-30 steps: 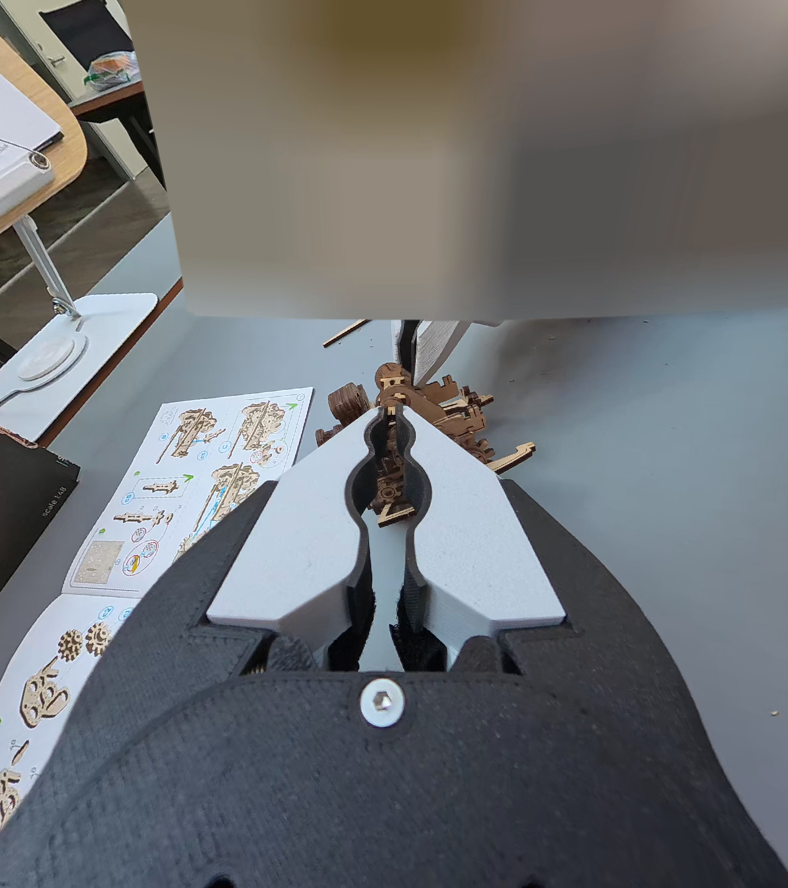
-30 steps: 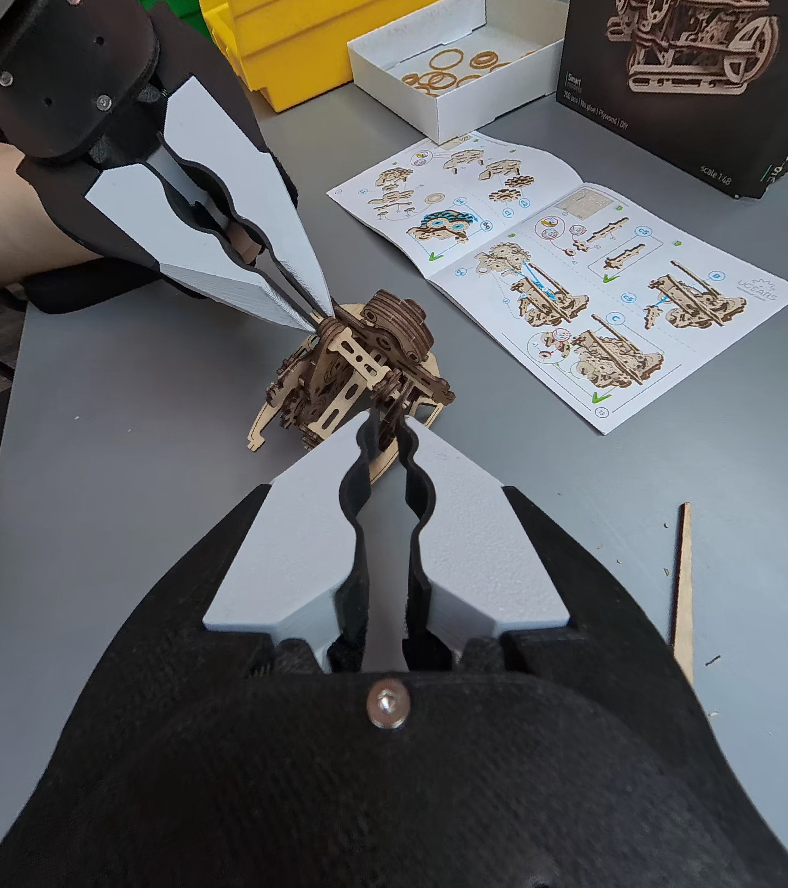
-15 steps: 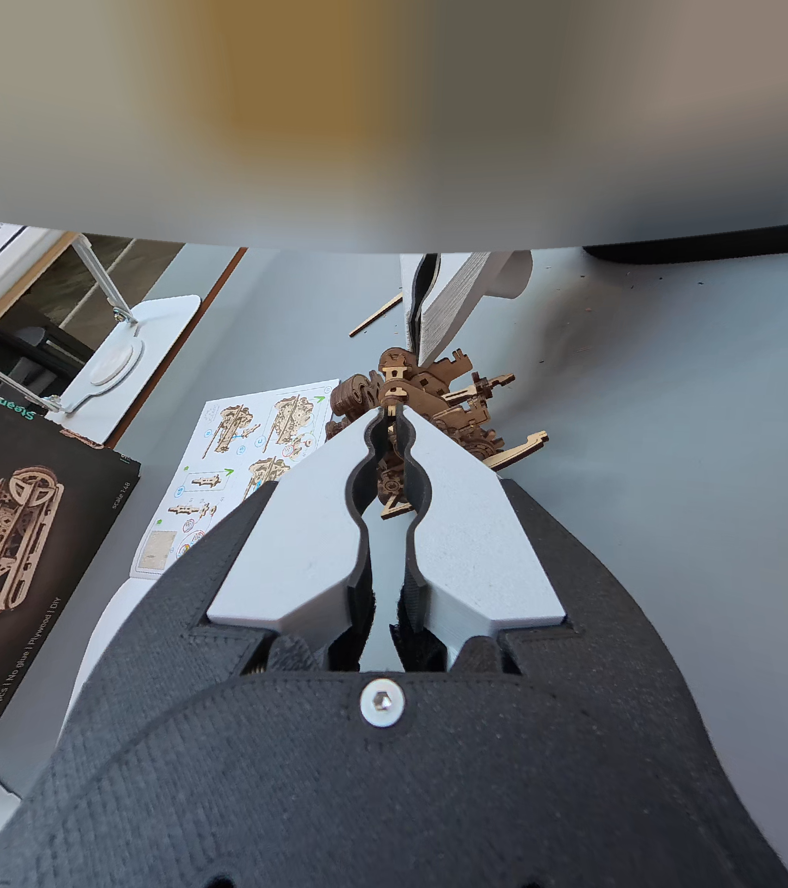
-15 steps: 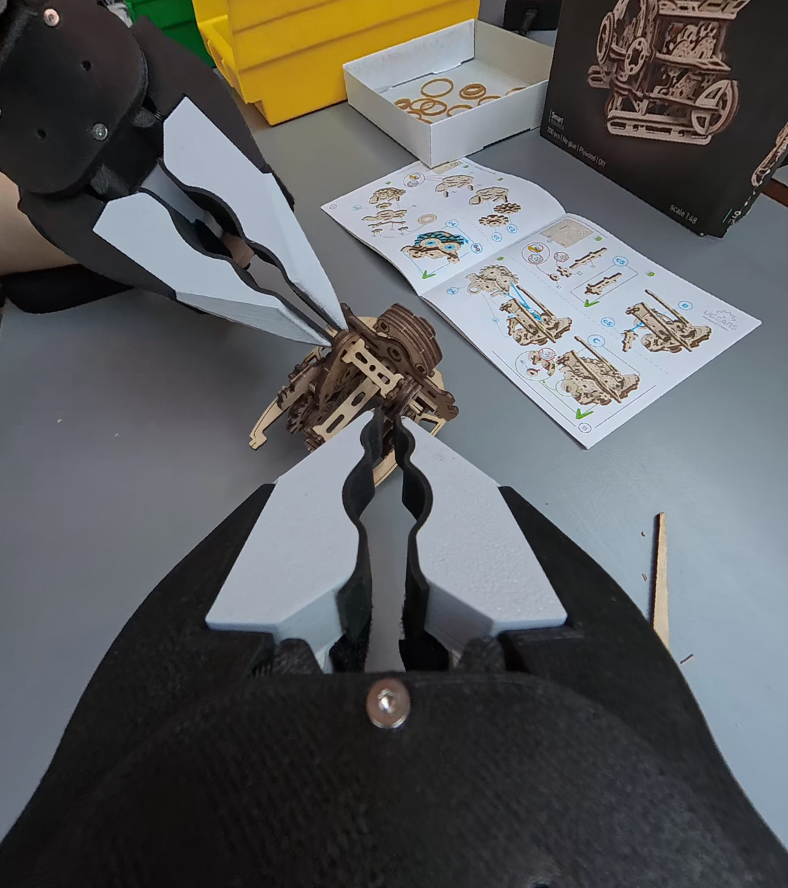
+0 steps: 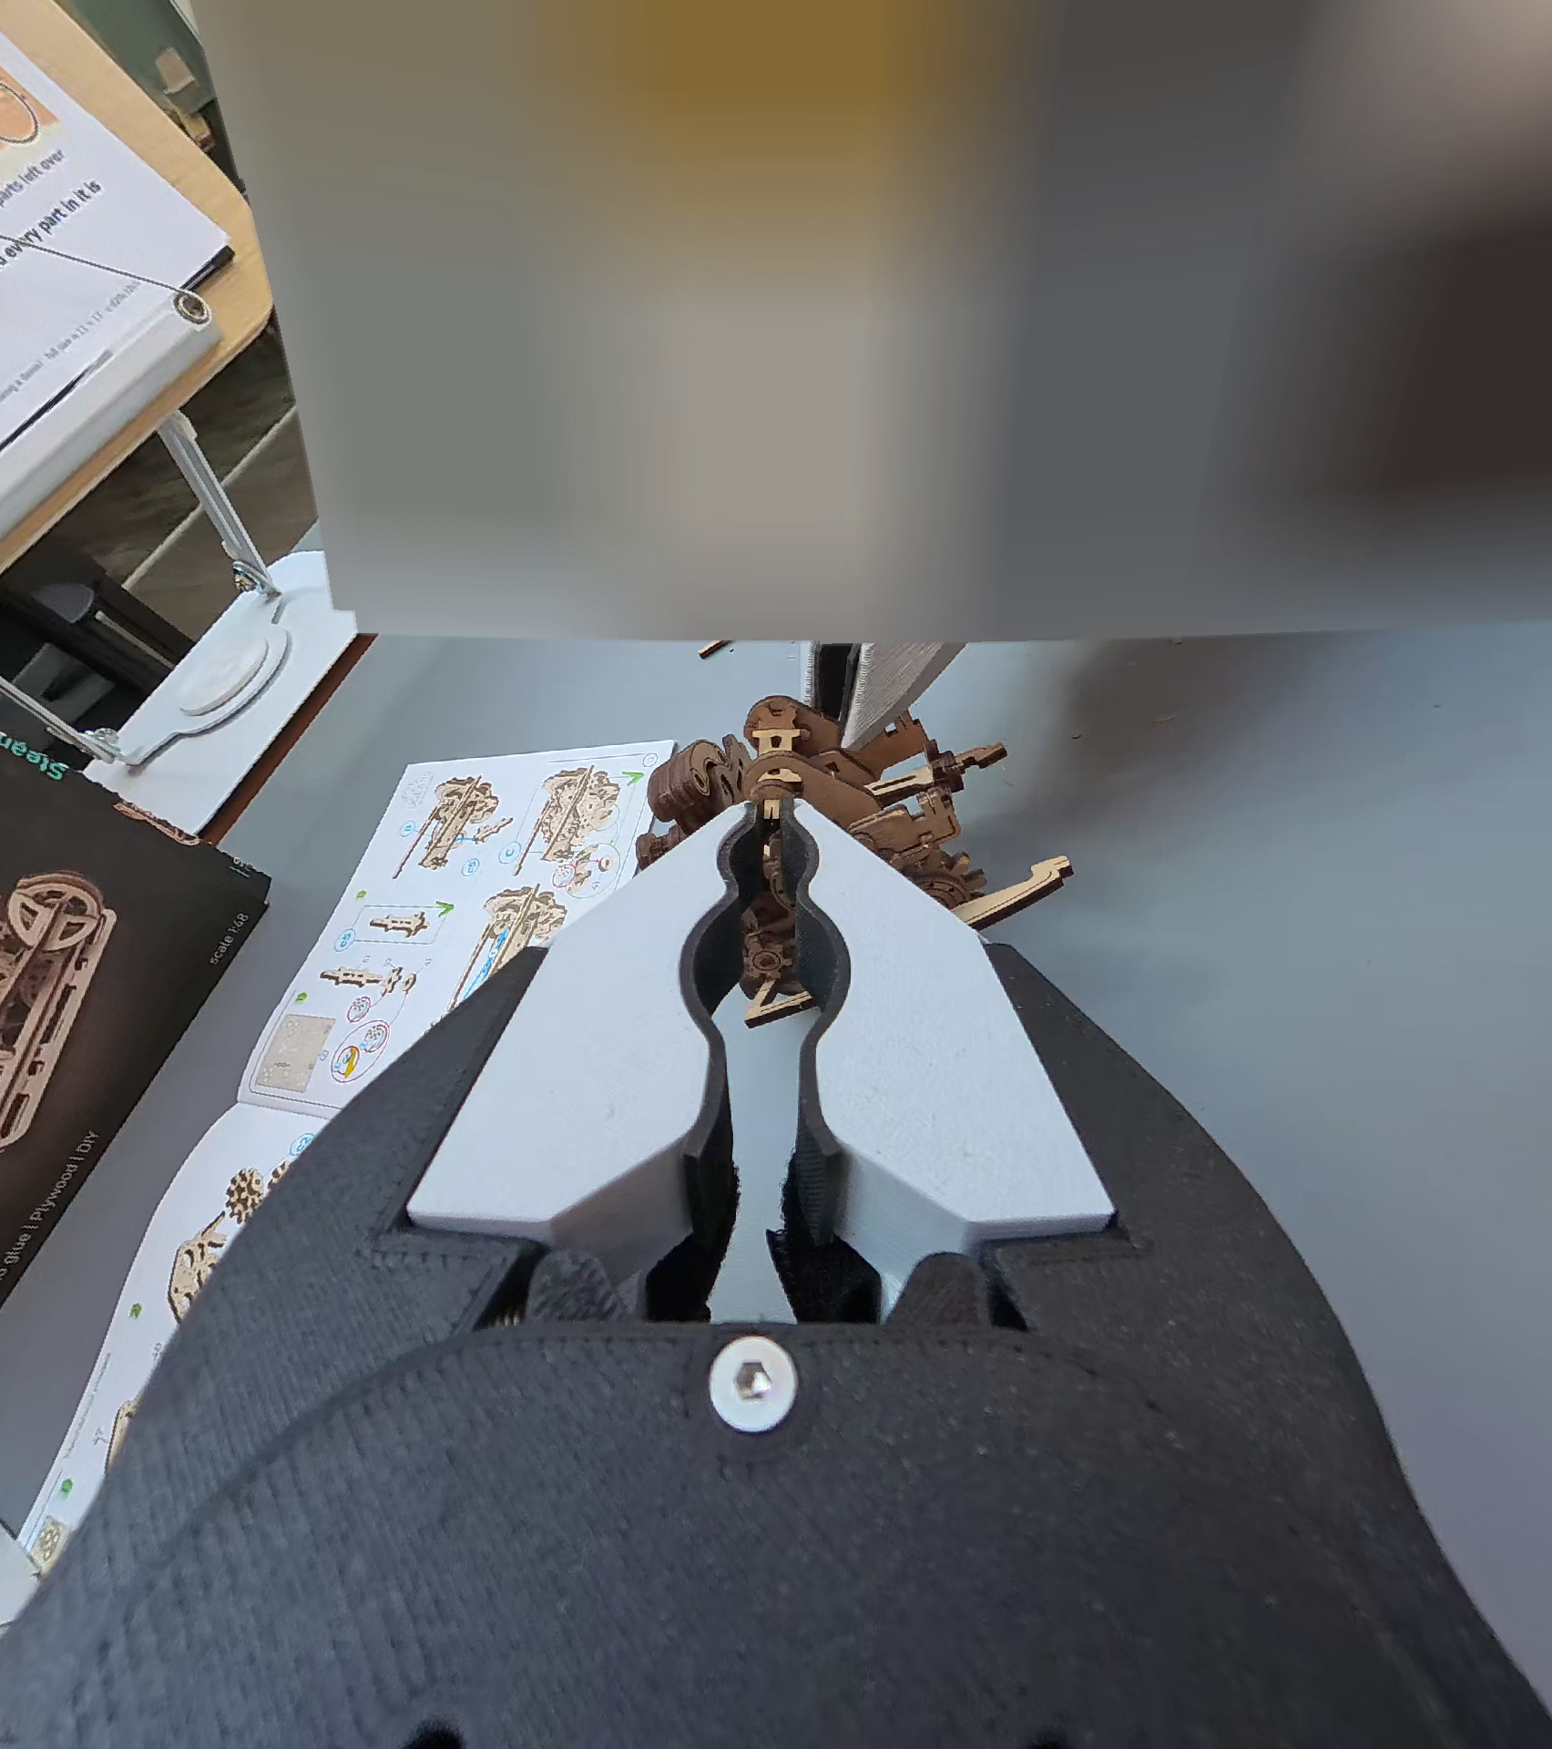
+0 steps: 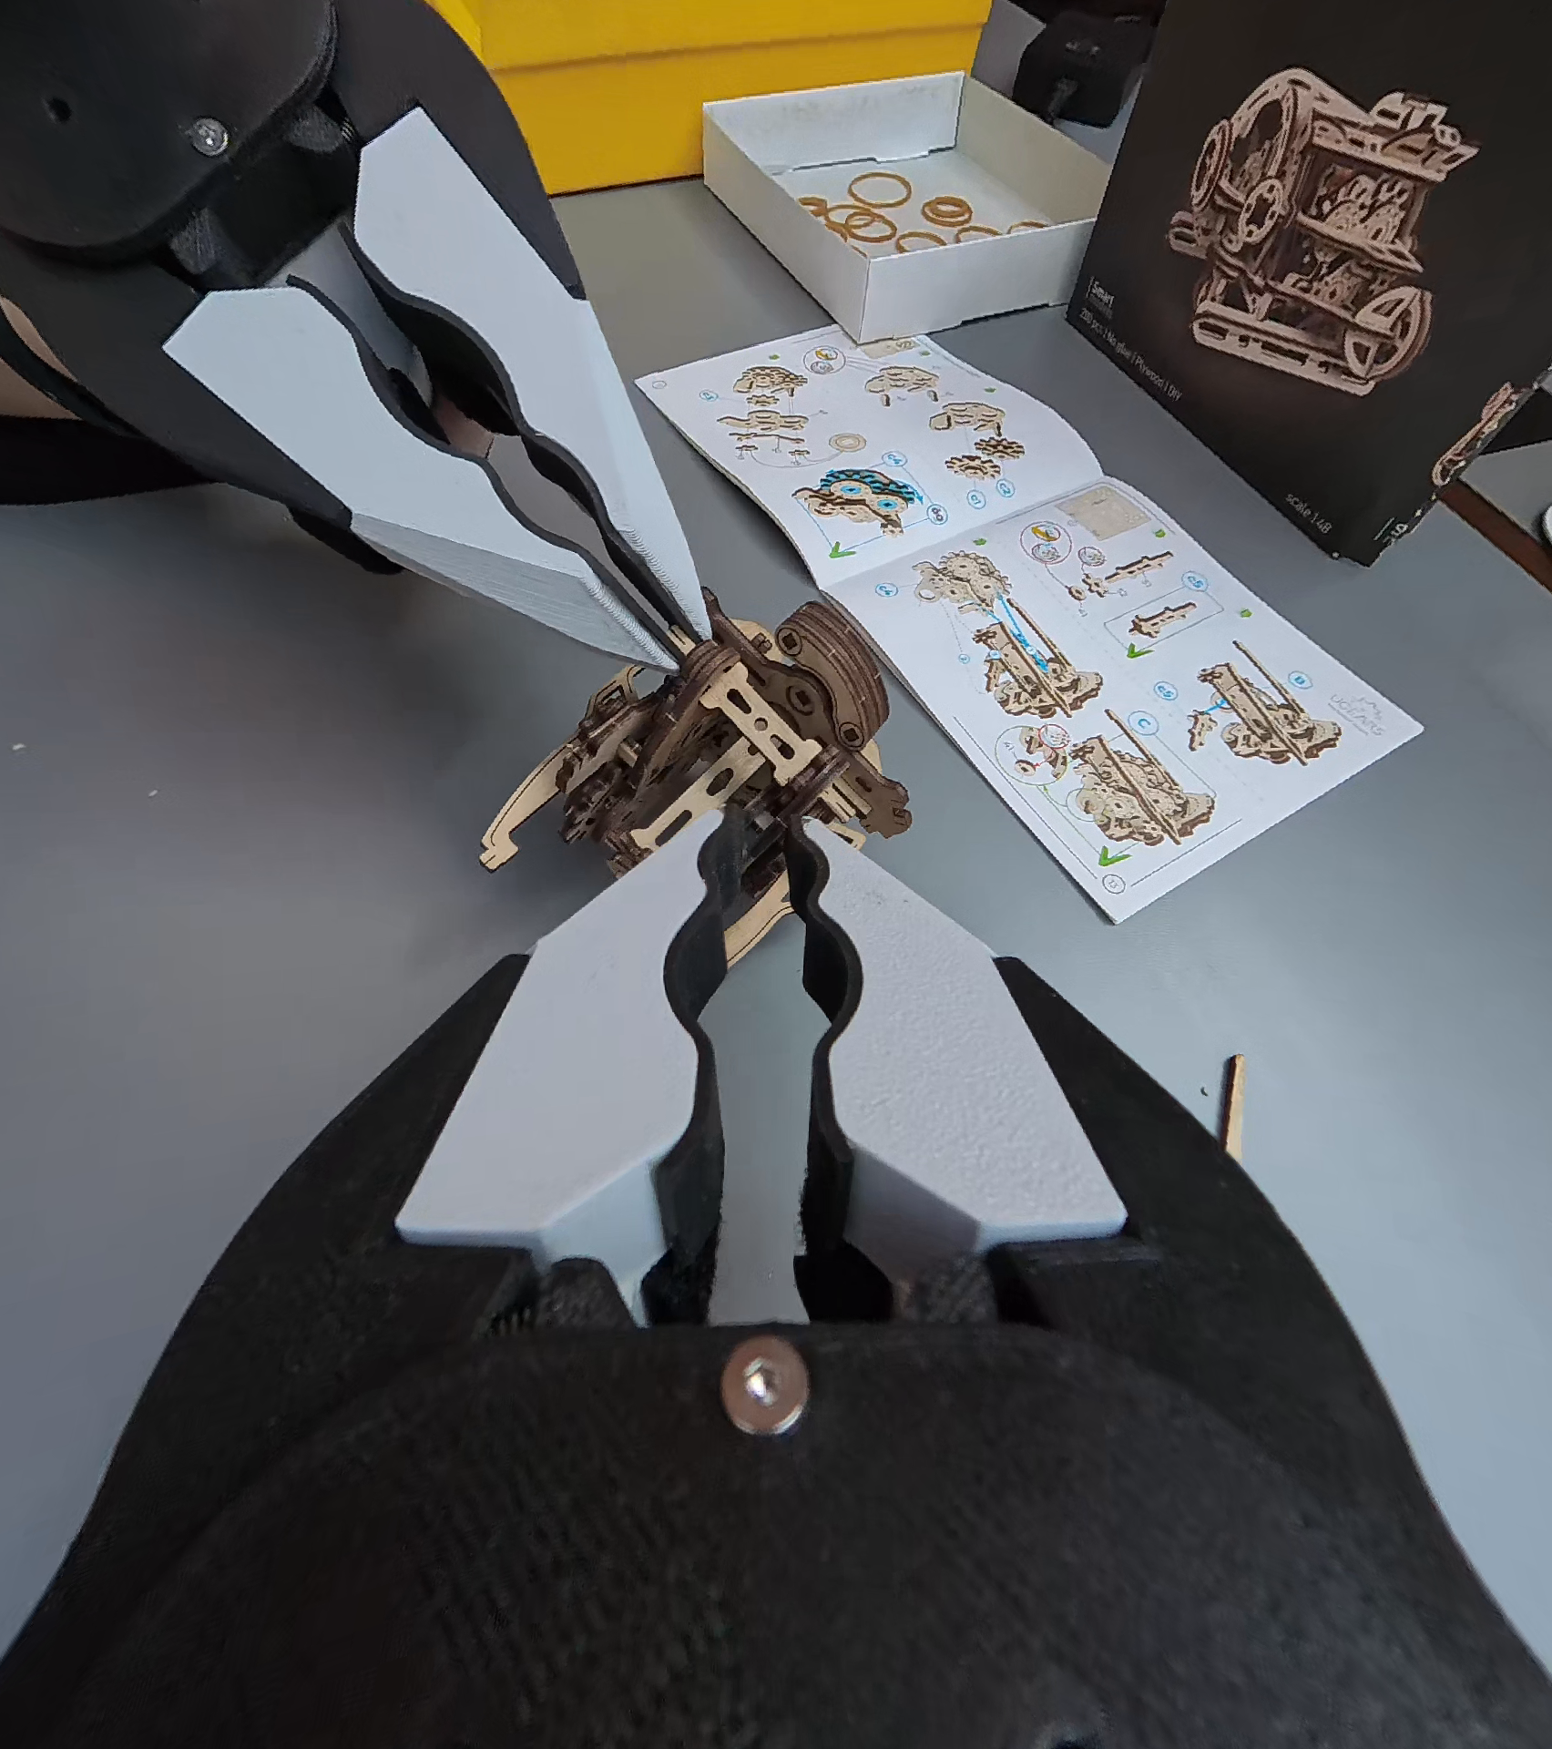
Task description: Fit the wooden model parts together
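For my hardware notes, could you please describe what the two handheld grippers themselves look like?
Both look alike. The left gripper and right gripper each have two pale grey, wedge-shaped fingers tapering to a point, lined on their inner faces with wavy black pads. The fingers sit in a rounded, textured black housing with one silver hex screw at its centre. No cables show.

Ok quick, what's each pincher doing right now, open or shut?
Left gripper: shut, its tips pinching a thin upright piece of the wooden model.
Right gripper: shut on the model's near edge.
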Available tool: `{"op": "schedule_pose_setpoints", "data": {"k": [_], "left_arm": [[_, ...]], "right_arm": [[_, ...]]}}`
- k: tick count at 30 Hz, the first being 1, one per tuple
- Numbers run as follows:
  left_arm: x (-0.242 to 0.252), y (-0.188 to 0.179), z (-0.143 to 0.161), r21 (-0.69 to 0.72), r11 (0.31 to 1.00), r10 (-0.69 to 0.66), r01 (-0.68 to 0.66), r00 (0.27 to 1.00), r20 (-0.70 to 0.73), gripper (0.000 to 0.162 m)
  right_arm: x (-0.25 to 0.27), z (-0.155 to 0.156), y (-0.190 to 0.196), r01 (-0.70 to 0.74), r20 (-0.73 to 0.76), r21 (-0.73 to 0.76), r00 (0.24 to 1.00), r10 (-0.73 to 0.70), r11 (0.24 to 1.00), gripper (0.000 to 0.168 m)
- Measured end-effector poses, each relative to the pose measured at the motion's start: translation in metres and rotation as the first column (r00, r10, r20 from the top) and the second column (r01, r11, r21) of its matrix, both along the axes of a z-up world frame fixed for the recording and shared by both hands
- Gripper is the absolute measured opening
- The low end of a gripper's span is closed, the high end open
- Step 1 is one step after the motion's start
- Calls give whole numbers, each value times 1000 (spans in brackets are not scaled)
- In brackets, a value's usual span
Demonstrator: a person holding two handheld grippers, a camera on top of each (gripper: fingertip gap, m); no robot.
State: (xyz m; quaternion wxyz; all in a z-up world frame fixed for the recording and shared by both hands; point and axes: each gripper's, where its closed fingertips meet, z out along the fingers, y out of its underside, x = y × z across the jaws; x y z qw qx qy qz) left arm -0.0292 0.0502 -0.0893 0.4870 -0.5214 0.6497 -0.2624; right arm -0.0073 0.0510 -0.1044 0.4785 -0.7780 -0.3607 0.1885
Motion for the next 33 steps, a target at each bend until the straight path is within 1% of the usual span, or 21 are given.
{"op": "schedule_pose_setpoints", "data": {"k": [7, 14, 20, 24, 27, 33], "left_arm": [[0, 4, 0, 5, 1000, 24, -24, 1000, 6, 1], [1, 6, 1, 34, 997, 69, -70, 998, 7, 1], [4, 3, -2, 79, 993, 84, -83, 996, -9, 1], [5, 3, -2, 100, 991, 96, -94, 995, -13, 1], [6, 1, -3, 104, 990, 98, -96, 995, -16, 1], [7, 1, -2, 123, 987, 110, -108, 994, -15, 1]], "right_arm": [[4, -3, 4, 33, 4, -22, 999, -33, 999, 17], [3, 10, 6, 99, -123, -83, 986, -108, 992, 34], [2, 19, 6, 151, -180, -115, 969, -170, 982, 37], [1, 14, 8, 173, -186, -160, 962, -202, 972, 45], [-2, 8, 6, 173, -161, -185, 966, -203, 967, 44], [-1, 9, 7, 199, -65, -108, 976, -207, 974, 35]]}}
